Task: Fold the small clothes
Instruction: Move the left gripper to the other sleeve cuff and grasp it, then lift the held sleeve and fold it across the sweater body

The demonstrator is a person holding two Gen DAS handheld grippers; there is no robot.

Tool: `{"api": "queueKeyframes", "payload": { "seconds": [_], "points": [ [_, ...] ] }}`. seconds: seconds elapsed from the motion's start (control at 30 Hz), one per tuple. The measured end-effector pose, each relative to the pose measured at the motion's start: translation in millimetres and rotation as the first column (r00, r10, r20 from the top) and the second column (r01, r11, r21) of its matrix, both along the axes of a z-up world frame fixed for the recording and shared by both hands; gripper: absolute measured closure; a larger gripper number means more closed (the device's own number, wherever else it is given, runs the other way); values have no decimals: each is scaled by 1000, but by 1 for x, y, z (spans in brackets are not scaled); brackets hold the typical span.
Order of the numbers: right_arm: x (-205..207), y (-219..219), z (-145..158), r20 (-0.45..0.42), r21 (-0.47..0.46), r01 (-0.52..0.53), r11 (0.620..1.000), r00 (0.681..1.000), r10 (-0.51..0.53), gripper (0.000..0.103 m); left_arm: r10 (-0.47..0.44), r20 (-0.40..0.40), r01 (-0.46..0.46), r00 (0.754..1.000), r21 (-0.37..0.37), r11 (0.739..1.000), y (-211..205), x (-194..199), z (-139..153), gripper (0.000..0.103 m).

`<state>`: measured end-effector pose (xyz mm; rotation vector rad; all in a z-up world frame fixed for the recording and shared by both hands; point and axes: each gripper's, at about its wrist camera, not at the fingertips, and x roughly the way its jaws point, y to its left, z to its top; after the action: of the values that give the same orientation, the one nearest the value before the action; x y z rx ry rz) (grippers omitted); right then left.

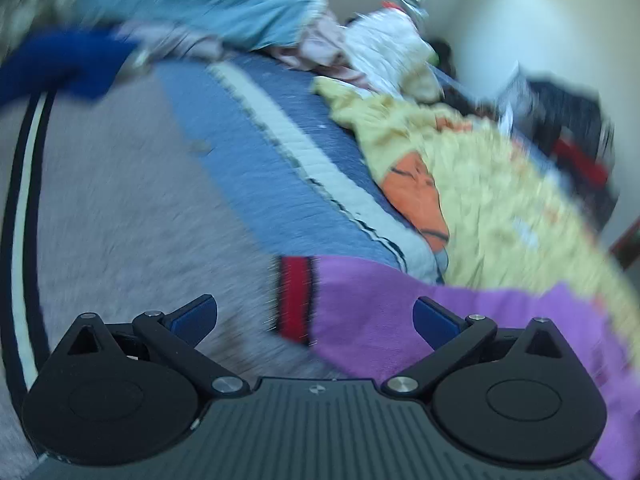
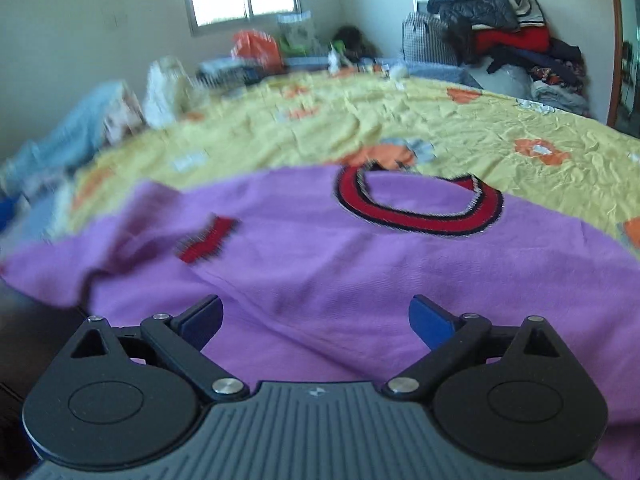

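Observation:
A small purple knit top (image 2: 340,256) with a red and black collar (image 2: 420,212) lies spread on the yellow bedsheet (image 2: 460,128). One sleeve with a red cuff (image 2: 206,240) is folded inward onto the body. My right gripper (image 2: 316,320) is open and empty just above the top's near part. In the left wrist view, the purple top (image 1: 400,312) and a red cuff (image 1: 294,300) lie in front of my left gripper (image 1: 316,318), which is open and empty. This view is blurred.
A grey and blue striped blanket (image 1: 248,168) lies left of the yellow sheet (image 1: 500,200). Loose clothes are piled at the far side: light blue (image 1: 224,4), dark blue (image 1: 60,64), pink and white (image 1: 384,44). Stacked garments (image 2: 508,28) stand at the room's corner.

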<state>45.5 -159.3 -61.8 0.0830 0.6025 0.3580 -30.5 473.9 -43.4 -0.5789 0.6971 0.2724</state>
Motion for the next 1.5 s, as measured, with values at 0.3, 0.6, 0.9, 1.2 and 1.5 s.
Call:
{"api": "queueKeyframes", "payload": {
  "seconds": [0.3, 0.6, 0.9, 1.2, 1.5],
  "points": [
    [-21, 16, 6, 56, 25, -11, 1000, 998, 10, 3, 26, 104, 2, 994, -262, 965, 27, 12, -23, 0],
    [-28, 10, 5, 47, 97, -6, 995, 999, 2, 3, 18, 124, 39, 992, -444, 895, 33, 36, -35, 71],
    [-33, -2, 4, 31, 136, 30, 990, 999, -34, 3, -19, 213, 113, 977, -434, 894, 12, 45, -2, 101],
    [-23, -32, -4, -77, 175, 151, 973, 987, -140, 3, -250, 374, 414, 893, -467, 782, -132, 140, 69, 101],
    [-45, -55, -11, -109, 174, 198, 965, 977, -180, 2, -459, 499, 671, 736, -441, 596, -314, 238, 122, 101]
  ]
}}
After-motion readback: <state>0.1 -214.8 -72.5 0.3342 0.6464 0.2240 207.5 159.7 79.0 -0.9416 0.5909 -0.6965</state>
